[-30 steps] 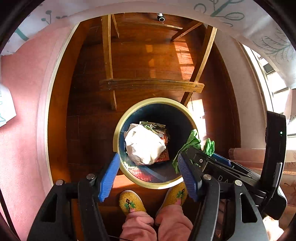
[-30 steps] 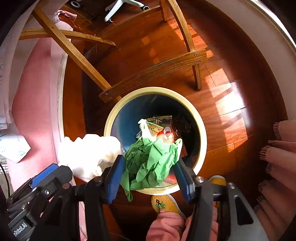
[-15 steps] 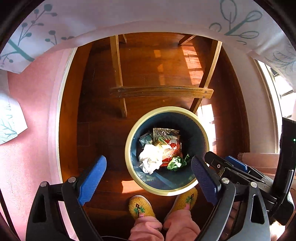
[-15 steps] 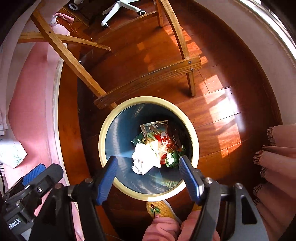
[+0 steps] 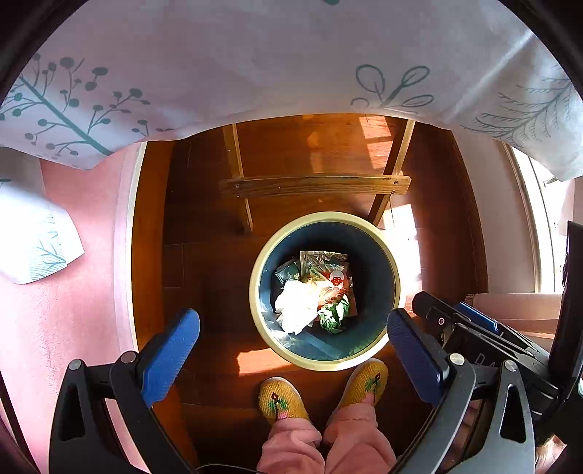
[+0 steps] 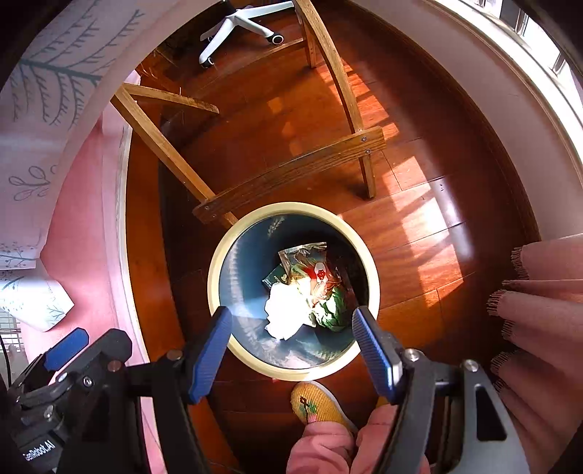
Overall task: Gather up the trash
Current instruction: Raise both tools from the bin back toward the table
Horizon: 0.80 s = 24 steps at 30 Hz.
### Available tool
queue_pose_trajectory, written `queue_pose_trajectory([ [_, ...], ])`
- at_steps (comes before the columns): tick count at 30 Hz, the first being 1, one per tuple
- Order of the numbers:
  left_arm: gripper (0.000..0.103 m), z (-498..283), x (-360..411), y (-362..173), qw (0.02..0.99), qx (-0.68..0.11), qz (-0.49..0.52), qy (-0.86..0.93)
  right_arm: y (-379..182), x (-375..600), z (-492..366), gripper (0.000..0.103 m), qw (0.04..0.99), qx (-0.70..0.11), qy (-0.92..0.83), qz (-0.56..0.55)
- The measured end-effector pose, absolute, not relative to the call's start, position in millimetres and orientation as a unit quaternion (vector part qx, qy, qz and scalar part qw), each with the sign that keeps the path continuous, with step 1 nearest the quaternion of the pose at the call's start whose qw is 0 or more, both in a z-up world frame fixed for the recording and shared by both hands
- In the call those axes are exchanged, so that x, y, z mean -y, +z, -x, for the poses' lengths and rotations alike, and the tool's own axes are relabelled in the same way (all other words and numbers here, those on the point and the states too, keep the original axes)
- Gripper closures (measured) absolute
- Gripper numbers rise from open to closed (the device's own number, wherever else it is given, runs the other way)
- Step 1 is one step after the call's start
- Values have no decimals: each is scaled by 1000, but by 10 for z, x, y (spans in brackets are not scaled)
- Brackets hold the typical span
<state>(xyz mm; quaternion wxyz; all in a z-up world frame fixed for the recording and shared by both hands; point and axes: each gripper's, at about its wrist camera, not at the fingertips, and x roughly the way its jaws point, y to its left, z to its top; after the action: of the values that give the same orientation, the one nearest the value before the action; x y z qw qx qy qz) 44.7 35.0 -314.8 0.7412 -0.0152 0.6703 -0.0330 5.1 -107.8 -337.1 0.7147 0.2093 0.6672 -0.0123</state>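
Note:
A round bin [image 5: 254, 291] with a cream rim and dark blue inside stands on the wooden floor, straight below both grippers. At its bottom lie a crumpled white paper [image 5: 295, 306], a green wad [image 5: 333, 315] and a shiny snack wrapper [image 5: 324, 264]. My left gripper [image 5: 291, 321] hangs high over the bin. Its jaws are opening wide and nothing is between them. In the right wrist view the same bin [image 6: 213, 284], white paper [image 6: 284, 310] and green wad [image 6: 331, 310] show. My right gripper [image 6: 291, 313] is open and empty above them.
A wooden table frame with a crossbar [image 5: 313, 186] stands just beyond the bin, under a leaf-printed tablecloth [image 5: 255, 73]. A person's feet in yellow slippers [image 5: 282, 399] touch the bin's near side. A white chair base [image 6: 240, 25] is far back and a pink curtain [image 6: 546, 291] hangs at right.
The white paper left the left gripper and the green wad left the right gripper. Both now lie in the bin. Both pairs of jaws spread wider, and both grippers rose away from the bin.

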Motion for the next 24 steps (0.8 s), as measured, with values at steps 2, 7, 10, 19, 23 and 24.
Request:
queue_pose_trajectory([
  [2,1,-431,-354,-3055,740,-671,16,-33,-3295,1082,-41,34,716,-666,-15,-208],
  [7,1,-382,-371,-2703,741,-670,14,-42,-2982,1107,-8,34,725,-657,-16,-209],
  [10,1,-349,-394,-2457,742,-669,14,-47,-2749,1096,7,34,728,-654,-13,-207],
  [19,1,-227,-548,-1542,755,-653,13,-51,-1887,1040,111,34,736,-648,2,-196],
  [23,1,-140,-593,-1084,769,-636,7,-65,-1508,1026,184,34,735,-652,8,-186],
  [24,1,-117,-603,-963,773,-631,4,-70,-1396,1021,211,34,737,-650,9,-183],
])
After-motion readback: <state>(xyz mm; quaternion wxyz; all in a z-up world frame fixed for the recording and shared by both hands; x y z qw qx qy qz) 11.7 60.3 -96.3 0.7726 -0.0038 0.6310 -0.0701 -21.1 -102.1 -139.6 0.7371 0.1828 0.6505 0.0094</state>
